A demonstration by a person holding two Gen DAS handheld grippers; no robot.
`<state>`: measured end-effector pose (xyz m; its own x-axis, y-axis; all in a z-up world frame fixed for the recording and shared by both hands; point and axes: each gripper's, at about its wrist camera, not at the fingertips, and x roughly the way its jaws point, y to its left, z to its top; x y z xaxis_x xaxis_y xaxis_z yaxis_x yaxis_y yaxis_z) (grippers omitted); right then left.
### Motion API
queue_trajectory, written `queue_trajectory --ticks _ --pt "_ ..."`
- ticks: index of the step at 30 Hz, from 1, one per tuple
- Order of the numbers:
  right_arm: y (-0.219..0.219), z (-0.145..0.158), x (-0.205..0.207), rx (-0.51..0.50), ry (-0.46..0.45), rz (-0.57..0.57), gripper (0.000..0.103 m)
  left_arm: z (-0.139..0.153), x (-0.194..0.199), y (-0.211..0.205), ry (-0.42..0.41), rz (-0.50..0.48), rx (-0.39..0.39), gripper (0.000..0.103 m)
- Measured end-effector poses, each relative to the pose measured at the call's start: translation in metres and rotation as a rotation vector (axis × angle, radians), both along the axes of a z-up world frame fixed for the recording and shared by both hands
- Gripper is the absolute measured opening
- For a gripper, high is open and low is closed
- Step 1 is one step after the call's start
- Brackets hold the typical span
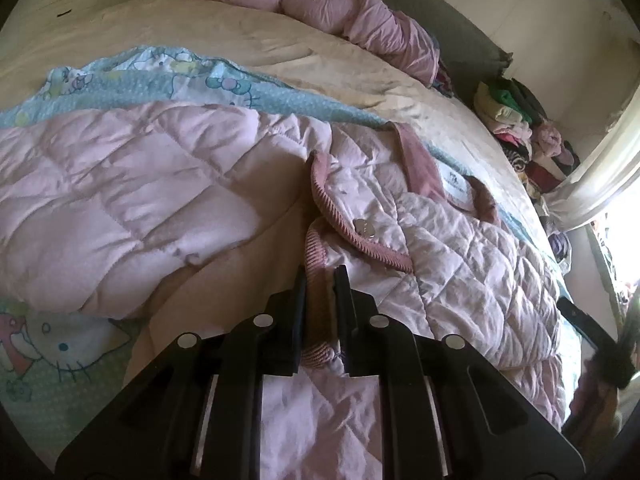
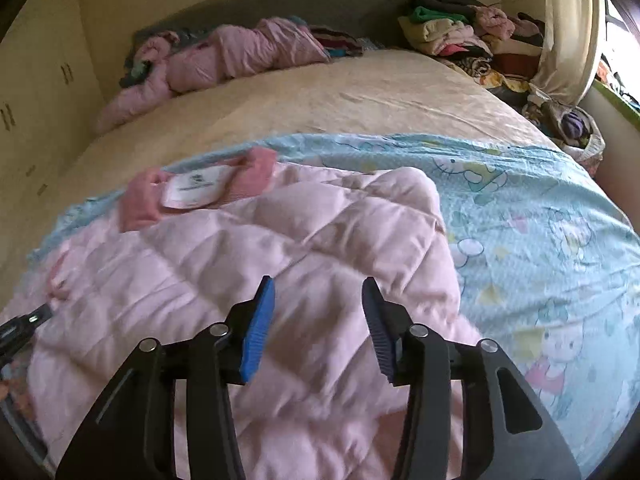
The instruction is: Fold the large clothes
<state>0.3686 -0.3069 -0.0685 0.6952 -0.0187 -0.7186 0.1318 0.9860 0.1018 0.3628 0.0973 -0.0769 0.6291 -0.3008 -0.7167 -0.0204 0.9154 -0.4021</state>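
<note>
left tool (image 1: 320,276) clamps jacket (image 1: 160,184) ribbed edge — right tool (image 2: 318,288) spread | sheet (image 2: 540,232) bare rightward

A wide bed (image 2: 360,92) carries everything, its cream sheet bare across the middle. Over the near part lies a light-blue cartoon-print blanket (image 2: 532,216), and 1 pale pink quilted jacket (image 2: 280,248) is spread on that. Along the far edge by the grey headboard (image 2: 280,0) lies a bunched pink puffy garment (image 2: 224,56).
</note>
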Motion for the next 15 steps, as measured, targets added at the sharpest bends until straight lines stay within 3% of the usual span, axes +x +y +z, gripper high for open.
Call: queue_trajectory --ticks 5,11,15 --pt "-0.023 -0.036 0.028 0.053 0.146 -0.047 0.049 -0.007 0.003 -0.001 0.017 -0.006 -0.006 0.008" --pt "-0.029 -0.054 0.034 0.069 0.151 -0.064 0.049 -0.012 0.004 -0.003 0.023 -0.010 0.002 0.016" --pt "-0.026 -0.052 0.031 0.064 0.139 -0.058 0.051 0.010 -0.004 -0.007 -0.017 0.008 0.088 0.023"
